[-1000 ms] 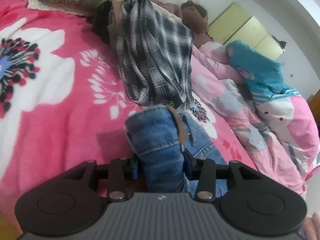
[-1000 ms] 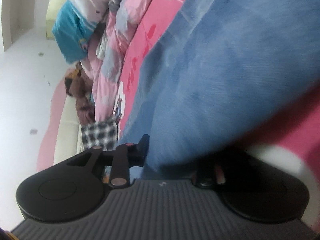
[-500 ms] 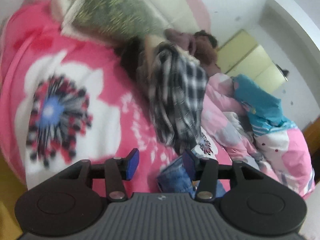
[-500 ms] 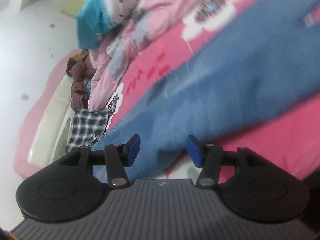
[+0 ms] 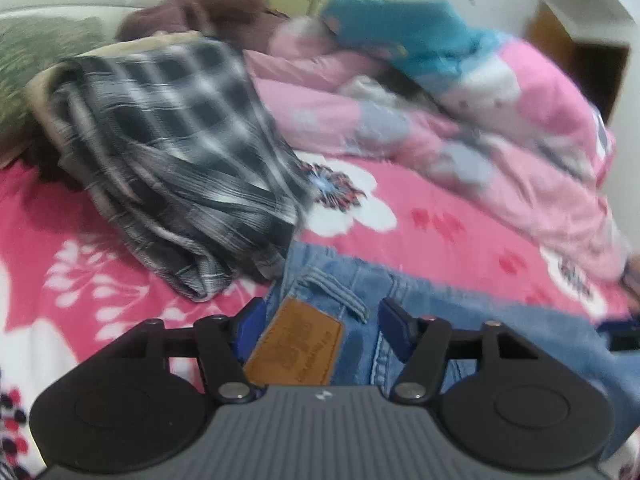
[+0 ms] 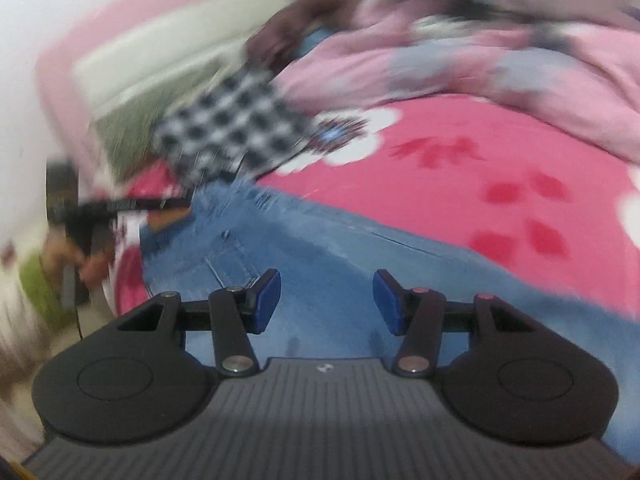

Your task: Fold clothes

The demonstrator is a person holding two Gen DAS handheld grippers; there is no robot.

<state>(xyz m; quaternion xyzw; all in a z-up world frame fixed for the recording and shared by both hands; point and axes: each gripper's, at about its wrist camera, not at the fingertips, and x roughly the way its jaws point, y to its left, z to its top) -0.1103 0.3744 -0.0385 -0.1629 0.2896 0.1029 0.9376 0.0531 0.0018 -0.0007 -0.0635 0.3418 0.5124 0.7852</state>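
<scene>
Item, left to right: plaid shirt (image 5: 176,168), bunched toward the head edge of the pink floral bedspread (image 5: 440,224); jeans (image 5: 460,320), laid flat on the bedspread, waistband with tan leather patch (image 5: 294,350) leftmost, long axis running rightward from it. Left gripper (image 5: 322,330): jaws opening, straddling the patch, pads clear of the denim, nearer the waistband. Right gripper (image 6: 326,302): parted, empty, hovering over mid-leg denim with cloth directly ahead and below.
</scene>
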